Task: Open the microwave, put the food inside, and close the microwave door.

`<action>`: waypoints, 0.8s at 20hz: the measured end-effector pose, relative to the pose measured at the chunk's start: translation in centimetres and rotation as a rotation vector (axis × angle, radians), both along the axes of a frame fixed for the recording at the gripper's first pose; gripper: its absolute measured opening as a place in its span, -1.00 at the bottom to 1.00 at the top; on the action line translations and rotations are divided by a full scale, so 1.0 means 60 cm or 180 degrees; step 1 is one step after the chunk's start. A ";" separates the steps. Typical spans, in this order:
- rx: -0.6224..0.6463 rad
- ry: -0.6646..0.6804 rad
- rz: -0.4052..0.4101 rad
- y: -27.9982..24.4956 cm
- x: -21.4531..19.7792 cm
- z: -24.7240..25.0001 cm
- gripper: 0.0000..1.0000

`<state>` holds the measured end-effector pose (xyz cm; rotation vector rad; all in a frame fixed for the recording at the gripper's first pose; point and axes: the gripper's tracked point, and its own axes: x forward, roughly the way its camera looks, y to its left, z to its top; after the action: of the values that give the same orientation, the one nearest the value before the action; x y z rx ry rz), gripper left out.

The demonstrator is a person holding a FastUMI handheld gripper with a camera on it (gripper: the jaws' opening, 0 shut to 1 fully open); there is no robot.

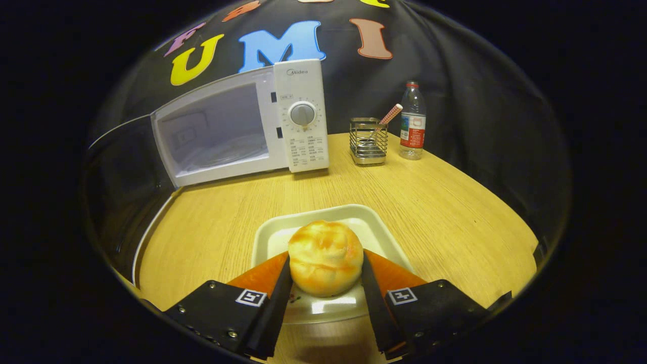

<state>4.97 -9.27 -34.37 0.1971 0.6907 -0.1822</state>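
- Gripper view: gripper pinching the bun, one finger pressed to each side, the bun sitting low between them.
- Under the bun, a white tray on the wooden table; whether the bun rests on the tray or hangs just clear of it, hard to tell.
- Beyond the fingers and to the left, the microwave with its door swung wide to the left, cavity open and facing this way, control panel on its right side.
- Further right at the back, a wire holder with a checked handle standing in it, and a water bottle just beside it, both well apart from the microwave.
- Step in hand, by judgement: carrying the bun to the cavity. Best done by lifting straight up over the tray rim first, keeping the squeeze light on a soft bun, then travelling forward and left.
- Edges to mind: the tray's raised rim, the cavity's lower lip, the open door on the left, the panel on the right.
- Open room: bare table between tray and microwave, a clear run in.
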 end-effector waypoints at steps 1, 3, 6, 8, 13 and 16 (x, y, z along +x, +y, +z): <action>0.0013 -0.0112 0.0037 0.005 0.003 0.010 0.44; -0.0003 -0.0338 0.0111 0.020 0.010 0.035 0.44; 0.0081 -0.0605 0.0206 0.055 0.022 0.076 0.44; 0.0123 -0.0738 0.0258 0.082 0.033 0.103 0.44; 0.0164 -0.0890 0.0425 0.159 0.078 0.142 0.44; 0.0248 -0.0975 0.0511 0.208 0.110 0.159 0.43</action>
<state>11.55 3.20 -24.85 0.2372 0.4066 0.0295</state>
